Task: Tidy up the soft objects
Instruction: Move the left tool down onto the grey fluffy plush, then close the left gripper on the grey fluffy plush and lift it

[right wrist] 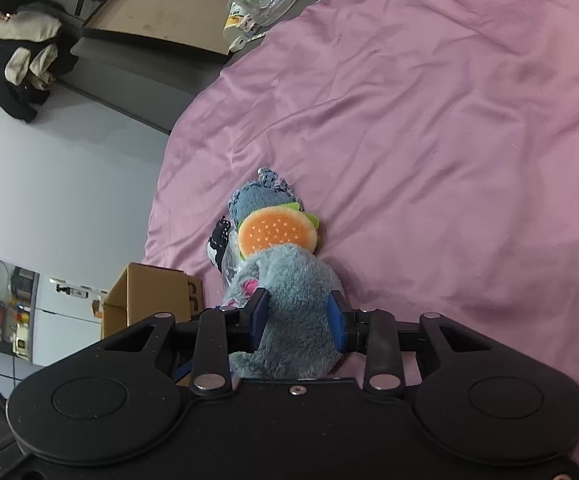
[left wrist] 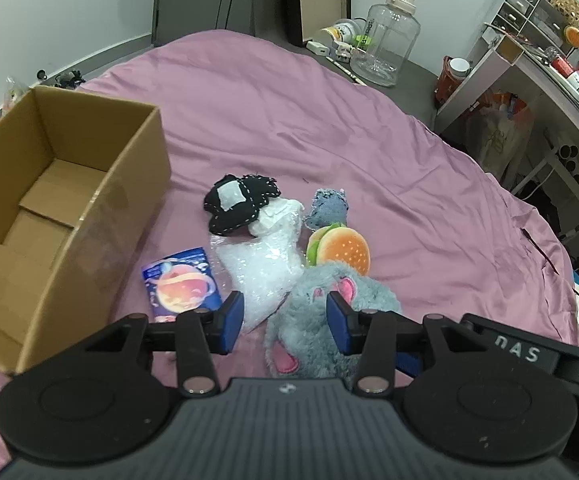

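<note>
Left wrist high, facing down bed; right wrist low, rolled sideways; both share grey plush [left wrist: 321, 320] [right wrist: 293, 312].

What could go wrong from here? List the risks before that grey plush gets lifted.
1. The right gripper straddles the fluffy grey plush; the pads may pinch only fur and slip.
2. The burger toy leans against the plush and could be dragged along.
3. The bubble-wrap bag touches the plush beside the open left gripper and may snag.

A purple bedsheet [left wrist: 329, 120] fills the middle. Beyond its far edge, a clear jug [left wrist: 385, 40] stands on the floor. To its right, a cluttered desk [left wrist: 529, 64].
</note>
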`<action>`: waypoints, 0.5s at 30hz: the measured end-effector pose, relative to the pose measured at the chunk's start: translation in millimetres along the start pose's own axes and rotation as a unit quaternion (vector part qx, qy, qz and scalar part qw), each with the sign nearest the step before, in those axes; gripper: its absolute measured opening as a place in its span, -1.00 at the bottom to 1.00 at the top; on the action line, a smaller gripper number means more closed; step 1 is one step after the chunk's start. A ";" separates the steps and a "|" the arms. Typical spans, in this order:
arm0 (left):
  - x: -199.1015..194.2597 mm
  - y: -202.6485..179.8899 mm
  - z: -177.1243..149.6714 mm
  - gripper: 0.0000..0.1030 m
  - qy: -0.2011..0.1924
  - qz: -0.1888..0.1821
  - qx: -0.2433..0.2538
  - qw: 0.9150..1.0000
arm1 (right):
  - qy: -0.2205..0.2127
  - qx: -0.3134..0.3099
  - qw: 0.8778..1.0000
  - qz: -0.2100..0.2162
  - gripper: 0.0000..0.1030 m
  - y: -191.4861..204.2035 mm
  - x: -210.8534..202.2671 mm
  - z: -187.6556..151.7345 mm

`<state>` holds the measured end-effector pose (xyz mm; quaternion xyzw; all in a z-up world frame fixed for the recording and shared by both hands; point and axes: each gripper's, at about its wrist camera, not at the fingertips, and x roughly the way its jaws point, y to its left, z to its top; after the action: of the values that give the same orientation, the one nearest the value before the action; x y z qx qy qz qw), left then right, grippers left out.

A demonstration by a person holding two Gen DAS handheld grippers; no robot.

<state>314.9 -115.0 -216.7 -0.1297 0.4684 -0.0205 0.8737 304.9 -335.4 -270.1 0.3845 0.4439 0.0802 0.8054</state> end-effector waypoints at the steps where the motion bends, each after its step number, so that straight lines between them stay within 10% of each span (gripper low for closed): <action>1: 3.0 -0.4 0.4 -0.15 0.002 -0.001 -0.003 1.000 | -0.001 0.000 1.000 0.002 -0.24 0.0 0.9 0.5; 15: 26.6 2.3 2.8 -0.27 0.017 -0.025 -0.036 0.999 | -0.013 0.035 0.999 0.023 -0.23 -12.5 12.5 9.9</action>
<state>331.9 -116.4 -237.4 -0.1724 0.4799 -0.0280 0.8597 317.3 -343.5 -283.9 0.4238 0.4265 0.0782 0.7952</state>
